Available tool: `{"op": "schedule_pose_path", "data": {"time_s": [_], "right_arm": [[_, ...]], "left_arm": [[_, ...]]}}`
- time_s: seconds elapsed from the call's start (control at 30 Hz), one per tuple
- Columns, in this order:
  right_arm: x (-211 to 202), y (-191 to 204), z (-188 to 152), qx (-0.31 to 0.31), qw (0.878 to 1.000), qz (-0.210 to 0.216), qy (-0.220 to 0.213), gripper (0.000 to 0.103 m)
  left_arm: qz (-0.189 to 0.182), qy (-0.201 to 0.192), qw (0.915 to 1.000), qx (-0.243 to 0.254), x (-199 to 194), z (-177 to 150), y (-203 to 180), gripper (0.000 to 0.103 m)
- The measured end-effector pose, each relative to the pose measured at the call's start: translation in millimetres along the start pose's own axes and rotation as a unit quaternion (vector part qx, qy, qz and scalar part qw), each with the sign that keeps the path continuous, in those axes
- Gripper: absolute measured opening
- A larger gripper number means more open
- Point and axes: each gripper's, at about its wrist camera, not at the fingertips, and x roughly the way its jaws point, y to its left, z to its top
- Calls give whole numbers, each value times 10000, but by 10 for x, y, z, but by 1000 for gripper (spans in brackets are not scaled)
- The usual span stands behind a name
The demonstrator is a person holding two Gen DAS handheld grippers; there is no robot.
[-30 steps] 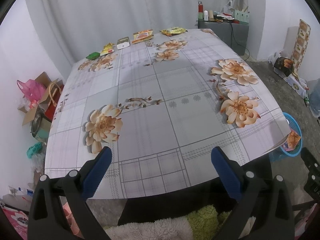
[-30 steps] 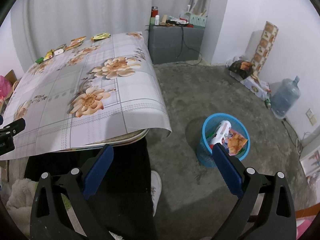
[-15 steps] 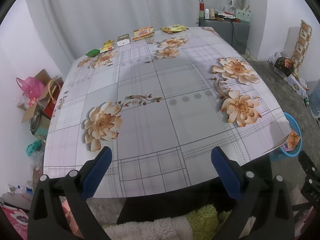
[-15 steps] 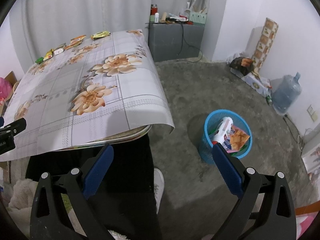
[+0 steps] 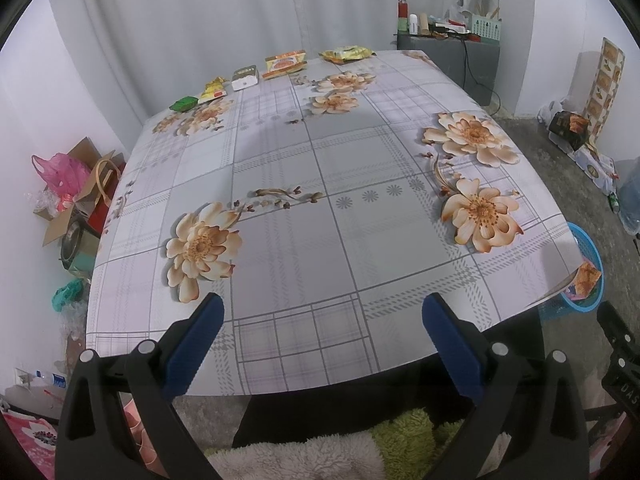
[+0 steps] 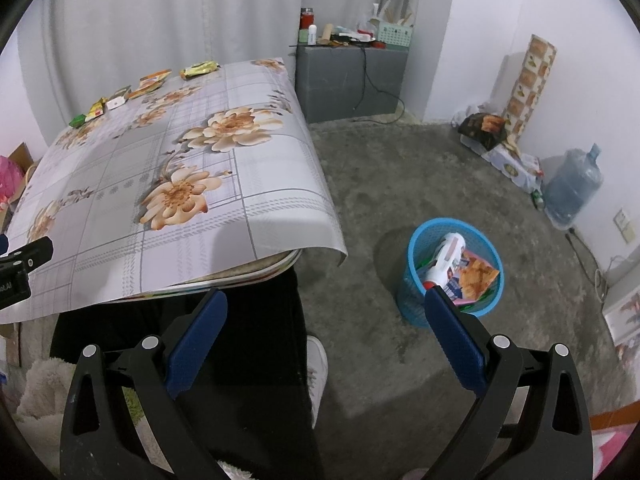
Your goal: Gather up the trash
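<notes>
Both the left gripper [image 5: 322, 312] and right gripper [image 6: 324, 310] hold spread, empty fingers (wrappers [image 5: 285, 63] upper centre; basket [image 6: 454, 266] lower right).

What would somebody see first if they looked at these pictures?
Probably the big flowery tablecloth filling the left view, with a row of wrappers along its far edge. In the right view, the blue bin on the floor beside the table stands out, already holding trash. Both open grippers are empty.
</notes>
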Motion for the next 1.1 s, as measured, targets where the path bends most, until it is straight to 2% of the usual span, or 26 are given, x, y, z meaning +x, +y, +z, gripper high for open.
{"op": "schedule_pose_path", "data": {"time_s": [1.1], "right_arm": [[-16, -31, -2, -1, 10000, 19, 2, 95]], "left_arm": [[3, 47, 10000, 28, 18, -11, -15, 97]]}}
